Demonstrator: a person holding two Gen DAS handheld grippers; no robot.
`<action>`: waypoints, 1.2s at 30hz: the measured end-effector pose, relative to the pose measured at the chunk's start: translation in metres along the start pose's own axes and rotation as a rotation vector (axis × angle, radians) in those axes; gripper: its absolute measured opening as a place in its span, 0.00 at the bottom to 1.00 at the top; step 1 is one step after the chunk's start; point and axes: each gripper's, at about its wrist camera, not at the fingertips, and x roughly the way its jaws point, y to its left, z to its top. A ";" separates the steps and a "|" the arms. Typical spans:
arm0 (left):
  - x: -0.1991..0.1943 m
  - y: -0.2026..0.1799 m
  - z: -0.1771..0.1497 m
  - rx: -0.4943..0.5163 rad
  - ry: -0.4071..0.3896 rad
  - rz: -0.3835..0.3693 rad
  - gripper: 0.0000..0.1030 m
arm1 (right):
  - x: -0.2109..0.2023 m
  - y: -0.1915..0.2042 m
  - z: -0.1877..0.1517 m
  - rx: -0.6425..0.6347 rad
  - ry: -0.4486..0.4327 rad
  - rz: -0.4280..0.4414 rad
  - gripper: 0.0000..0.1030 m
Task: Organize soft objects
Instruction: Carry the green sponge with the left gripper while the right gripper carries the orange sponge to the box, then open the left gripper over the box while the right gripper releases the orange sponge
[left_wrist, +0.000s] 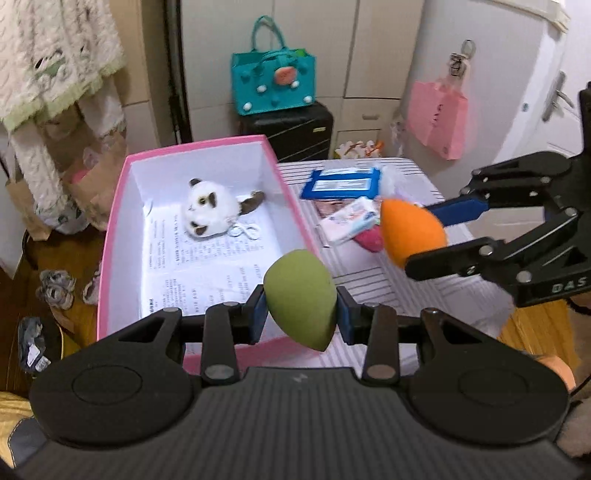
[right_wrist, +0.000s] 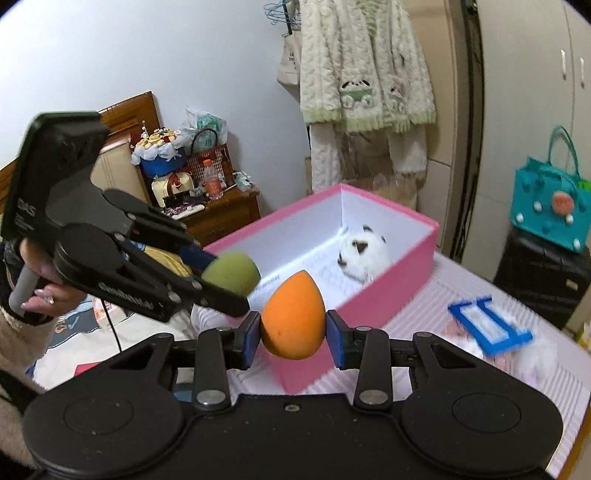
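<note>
My left gripper is shut on a green egg-shaped sponge, held above the near right corner of the pink box. To its right, my right gripper is shut on an orange egg-shaped sponge over the striped table. In the right wrist view the orange sponge sits between the blue pads of the right gripper, with the green sponge in the left gripper just to its left. A white and brown plush toy lies inside the box.
On the striped tablecloth lie a blue-framed packet, a tissue pack and a pink soft item. A teal bag stands on a black suitcase behind. A hand grips the left tool's handle.
</note>
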 end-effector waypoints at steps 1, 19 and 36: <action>0.006 0.006 0.002 -0.008 0.007 0.008 0.36 | 0.006 -0.002 0.005 -0.007 -0.001 0.001 0.42; 0.124 0.096 0.064 -0.001 0.101 0.180 0.37 | 0.172 -0.067 0.095 0.047 0.129 -0.002 0.42; 0.170 0.121 0.075 -0.071 0.165 0.153 0.38 | 0.279 -0.104 0.126 0.221 0.254 0.073 0.57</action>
